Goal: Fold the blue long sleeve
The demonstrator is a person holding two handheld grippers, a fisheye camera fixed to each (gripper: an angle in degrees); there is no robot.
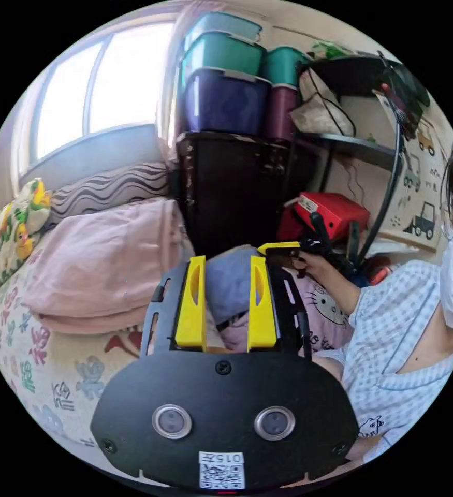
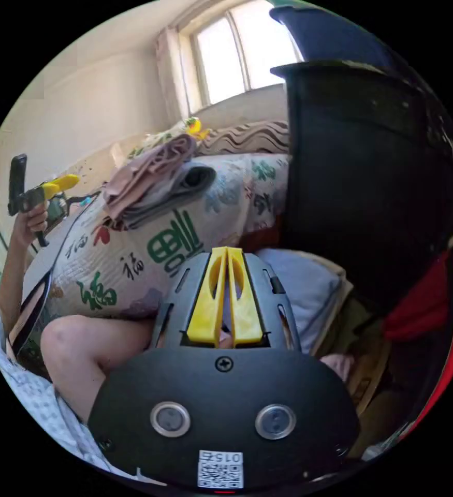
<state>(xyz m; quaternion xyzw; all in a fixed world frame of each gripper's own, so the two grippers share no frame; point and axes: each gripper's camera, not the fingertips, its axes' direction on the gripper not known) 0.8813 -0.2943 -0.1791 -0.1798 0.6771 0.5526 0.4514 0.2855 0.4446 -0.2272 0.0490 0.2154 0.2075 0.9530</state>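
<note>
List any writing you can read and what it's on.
"福", printed several times on the bedspread.
Big green character on the bedspread: too distorted to read.
Lettering on the pink pillow: blurred.
White sticker: a label, left unread.

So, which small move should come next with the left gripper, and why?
Probably bring the left gripper toward the pale blue folded cloth: its yellow jaws stand open and empty, while the right gripper, jaws together, is already at the cloth.
</note>
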